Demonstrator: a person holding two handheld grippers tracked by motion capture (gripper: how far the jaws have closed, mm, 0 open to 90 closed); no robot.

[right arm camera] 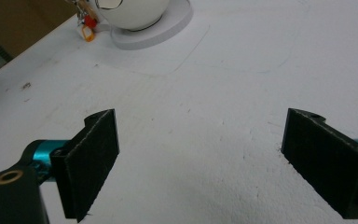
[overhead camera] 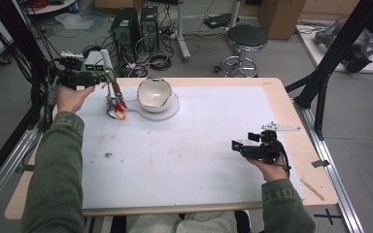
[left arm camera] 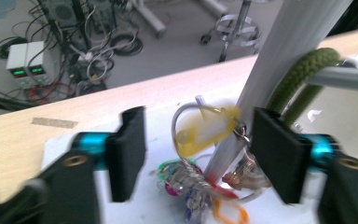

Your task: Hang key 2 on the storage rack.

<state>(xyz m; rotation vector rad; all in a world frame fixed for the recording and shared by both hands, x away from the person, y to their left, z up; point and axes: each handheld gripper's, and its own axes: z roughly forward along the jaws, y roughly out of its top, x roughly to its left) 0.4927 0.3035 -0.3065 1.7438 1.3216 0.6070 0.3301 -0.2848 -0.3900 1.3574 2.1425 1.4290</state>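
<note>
A bunch of keys (overhead camera: 115, 104) with coloured tags and rings hangs down to the white mat at the back left, its low end on the mat. My left gripper (overhead camera: 110, 75) is above it, open. In the left gripper view the key bunch (left arm camera: 191, 184) and its yellow tag (left arm camera: 200, 133) lie between the spread jaws of the left gripper (left arm camera: 198, 156), beside a slanting silver bar (left arm camera: 265, 70) and a green cord (left arm camera: 303, 77). My right gripper (overhead camera: 236, 145) rests open at the front right, and the right gripper (right arm camera: 205, 163) has bare mat between its jaws.
A white bowl (overhead camera: 154, 92) stands on a round white base (overhead camera: 171, 110) just right of the keys. The white mat (overhead camera: 184, 155) covers most of the wooden table (overhead camera: 291, 111). Black frame posts (overhead camera: 330, 53) stand at both sides; computers, cables and a stool (overhead camera: 246, 41) are beyond.
</note>
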